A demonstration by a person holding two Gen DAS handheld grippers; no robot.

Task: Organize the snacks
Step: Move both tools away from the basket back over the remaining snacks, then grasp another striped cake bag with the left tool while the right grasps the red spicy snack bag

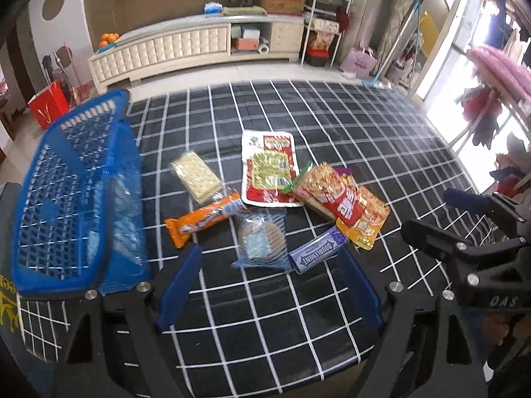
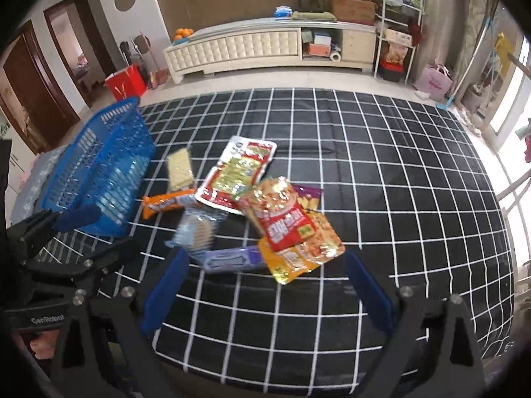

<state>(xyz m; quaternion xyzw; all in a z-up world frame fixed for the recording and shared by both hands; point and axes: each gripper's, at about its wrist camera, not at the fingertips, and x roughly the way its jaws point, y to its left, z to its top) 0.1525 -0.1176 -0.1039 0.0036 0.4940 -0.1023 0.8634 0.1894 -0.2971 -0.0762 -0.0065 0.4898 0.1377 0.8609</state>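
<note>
Daylight enters from the tall glazed windows (image 1: 444, 66) at right, which are overexposed to white in both views. It leaves a pale sheen on the black cloth with a white grid (image 1: 381, 126) nearest them and specular glints on the red foil snack pouch (image 2: 285, 212). Illumination is bright and even; shadows are faint. Fisheye distortion bows the grid lines outward, and dark vignetting fills the corners. The blue perforated plastic basket (image 1: 66, 205) shows motion blur, as does the clear-wrapped round biscuit packet (image 2: 195, 232).
</note>
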